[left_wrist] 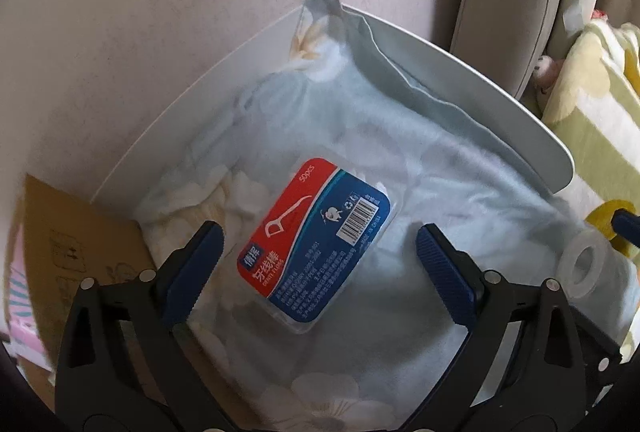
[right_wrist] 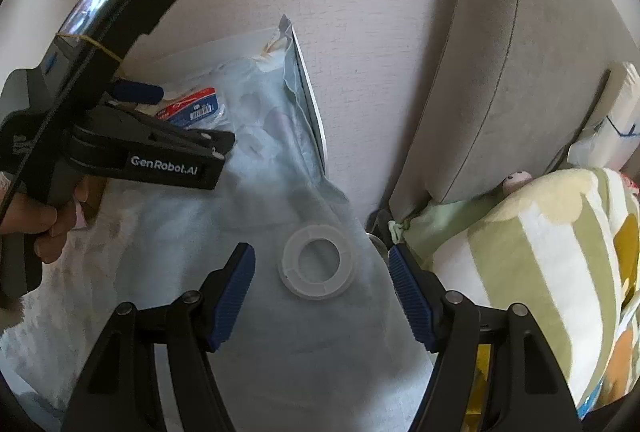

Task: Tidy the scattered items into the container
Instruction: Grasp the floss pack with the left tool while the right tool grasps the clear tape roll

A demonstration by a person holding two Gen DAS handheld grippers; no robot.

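Note:
A red-and-blue dental floss pack (left_wrist: 316,244) lies on a pale blue flowered bag (left_wrist: 360,136) inside the white container (left_wrist: 460,72). My left gripper (left_wrist: 320,260) is open, its blue pads either side of the pack's near end, not touching it. A clear tape roll (right_wrist: 318,261) lies on the blue bag; it also shows at the right of the left wrist view (left_wrist: 585,265). My right gripper (right_wrist: 322,292) is open just above and around the roll. The left gripper (right_wrist: 132,124) and floss pack (right_wrist: 192,108) show at the upper left of the right wrist view.
A grey cushioned chair back (right_wrist: 520,52) stands to the right by the wall. A yellow-and-white striped cloth (right_wrist: 540,252) lies at the right. A brown cardboard box (left_wrist: 80,248) sits left of the container. A yellow tape roll (left_wrist: 608,220) lies at the far right.

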